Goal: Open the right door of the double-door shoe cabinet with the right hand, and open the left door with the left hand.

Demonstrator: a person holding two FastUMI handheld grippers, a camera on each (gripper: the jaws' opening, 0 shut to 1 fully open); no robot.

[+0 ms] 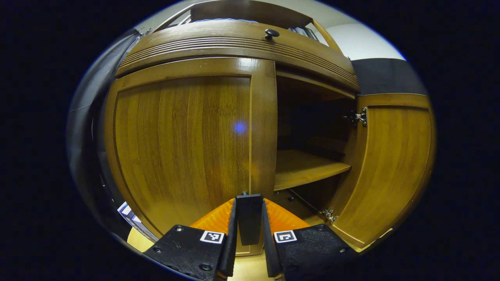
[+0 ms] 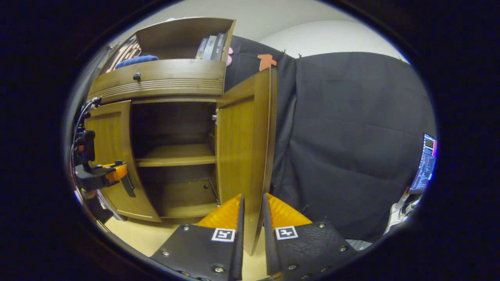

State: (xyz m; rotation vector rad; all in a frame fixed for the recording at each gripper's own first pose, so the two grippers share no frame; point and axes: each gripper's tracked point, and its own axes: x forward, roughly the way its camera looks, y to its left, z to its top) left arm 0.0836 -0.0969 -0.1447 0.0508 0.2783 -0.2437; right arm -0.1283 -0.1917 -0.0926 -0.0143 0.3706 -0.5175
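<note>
Cabinet (image 2: 175, 78) glossy grained wood; right door (image 2: 244, 148) swung open.

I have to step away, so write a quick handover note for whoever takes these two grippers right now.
Right gripper: fingers closed on the free edge of the right door, which is swung wide open.
Left gripper: fingers shut on the dark handle at the inner edge of the left door; the right gripper view shows it at that door too.
Cabinet: left door looks closed or barely moved; the shelf and interior show through the open right half.
Done: right door opened.
Left: pull the left door open with the left gripper, then release both.
</note>
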